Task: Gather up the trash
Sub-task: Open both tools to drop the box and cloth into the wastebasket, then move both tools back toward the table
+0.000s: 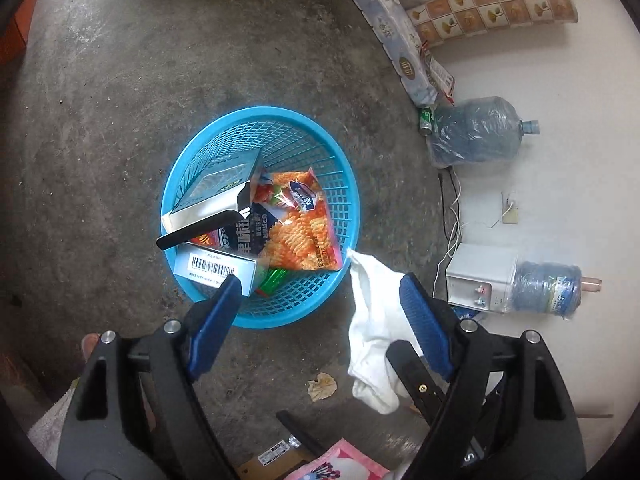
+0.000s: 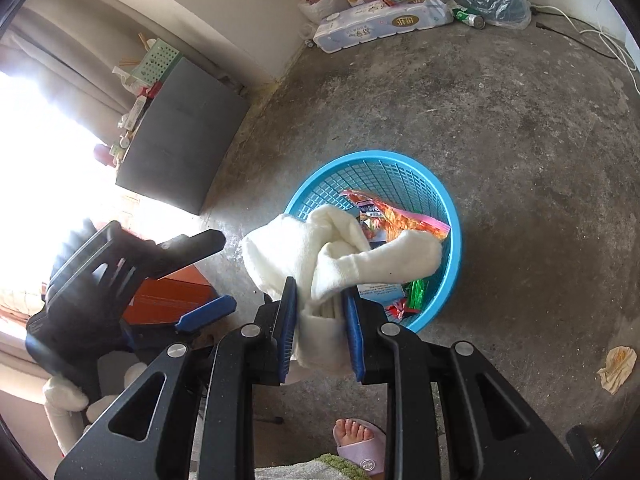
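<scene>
Two grippers are over a concrete floor (image 2: 500, 120). Right gripper (image 2: 320, 324) pinches a white sock (image 2: 340, 248) between its blue pads, the sock hanging above the near rim of a blue basket (image 1: 256, 120). Left gripper (image 1: 320, 300) is spread wide, holding nothing. Basket contains a chip bag (image 1: 300, 224), a teal box (image 1: 216, 180) and a barcoded carton (image 1: 216, 268). One crumpled wrapper (image 2: 616, 364) lies on the floor, well apart from the basket.

Boxes (image 1: 216, 188) and snack bag (image 1: 298, 232) lie in the basket (image 1: 320, 136).
</scene>
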Action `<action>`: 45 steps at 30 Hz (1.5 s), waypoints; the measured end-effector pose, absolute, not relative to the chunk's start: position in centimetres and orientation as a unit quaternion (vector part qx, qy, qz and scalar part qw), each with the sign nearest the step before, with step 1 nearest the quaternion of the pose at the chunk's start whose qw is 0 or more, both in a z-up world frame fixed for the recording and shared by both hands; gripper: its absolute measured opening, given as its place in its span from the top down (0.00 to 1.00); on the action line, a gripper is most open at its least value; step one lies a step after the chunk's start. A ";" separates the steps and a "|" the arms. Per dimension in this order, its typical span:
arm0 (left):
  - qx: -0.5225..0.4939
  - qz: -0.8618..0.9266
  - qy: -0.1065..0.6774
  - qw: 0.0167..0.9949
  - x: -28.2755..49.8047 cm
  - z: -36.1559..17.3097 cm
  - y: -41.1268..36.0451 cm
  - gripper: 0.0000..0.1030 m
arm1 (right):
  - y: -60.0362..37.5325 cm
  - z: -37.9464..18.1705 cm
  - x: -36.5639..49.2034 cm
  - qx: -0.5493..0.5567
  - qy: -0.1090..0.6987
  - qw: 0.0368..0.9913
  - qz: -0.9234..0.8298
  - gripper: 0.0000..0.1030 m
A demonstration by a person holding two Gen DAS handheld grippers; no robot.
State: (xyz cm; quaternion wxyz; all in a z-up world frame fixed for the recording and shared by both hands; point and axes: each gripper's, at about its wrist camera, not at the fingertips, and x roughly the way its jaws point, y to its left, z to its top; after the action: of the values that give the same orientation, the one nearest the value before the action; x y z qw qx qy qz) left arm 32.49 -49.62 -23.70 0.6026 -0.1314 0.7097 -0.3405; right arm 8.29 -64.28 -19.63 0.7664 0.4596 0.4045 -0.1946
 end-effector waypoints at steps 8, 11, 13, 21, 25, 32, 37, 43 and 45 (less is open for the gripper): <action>-0.149 -0.387 0.666 0.620 31.9 -16.2 -45.5 0.25 | -64.9 -19.2 12.0 0.429 0.418 0.776 -0.197 0.48; -0.151 -0.407 0.643 0.631 31.3 -13.0 -43.5 0.25 | -64.5 -18.2 10.9 0.432 0.407 0.780 -0.196 0.48; -0.150 -0.417 0.631 0.637 30.6 -11.2 -42.0 0.25 | -64.2 -17.5 9.7 0.435 0.402 0.782 -0.194 0.48; -0.151 -0.450 0.587 0.655 26.1 -6.0 -34.4 0.25 | -61.0 -14.5 2.1 0.454 0.376 0.786 -0.186 0.48; -0.163 -0.447 0.567 0.673 23.8 -4.8 -29.5 0.25 | -59.0 -13.3 -0.8 0.461 0.374 0.787 -0.169 0.44; -0.175 -0.403 0.532 0.724 20.9 -3.3 -18.9 0.25 | -54.8 -10.9 -1.7 0.435 0.388 0.803 -0.121 0.39; -0.213 -0.353 0.508 0.756 19.4 -3.0 -10.2 0.25 | -50.9 -7.9 0.3 0.407 0.387 0.825 -0.064 0.38; -0.253 -0.280 0.474 0.796 17.9 -3.0 0.0 0.25 | -44.1 -4.9 3.2 0.371 0.404 0.836 0.018 0.34; -0.256 -0.252 0.463 0.810 17.4 -2.9 3.0 0.25 | -41.5 -3.7 4.5 0.358 0.410 0.838 0.049 0.34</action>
State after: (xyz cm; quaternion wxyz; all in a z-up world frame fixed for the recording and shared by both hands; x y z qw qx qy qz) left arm 17.40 3.05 -2.95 0.8101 -0.2564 0.4631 -0.2521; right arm 4.51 -41.50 -3.74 0.8376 0.3581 0.4096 0.0488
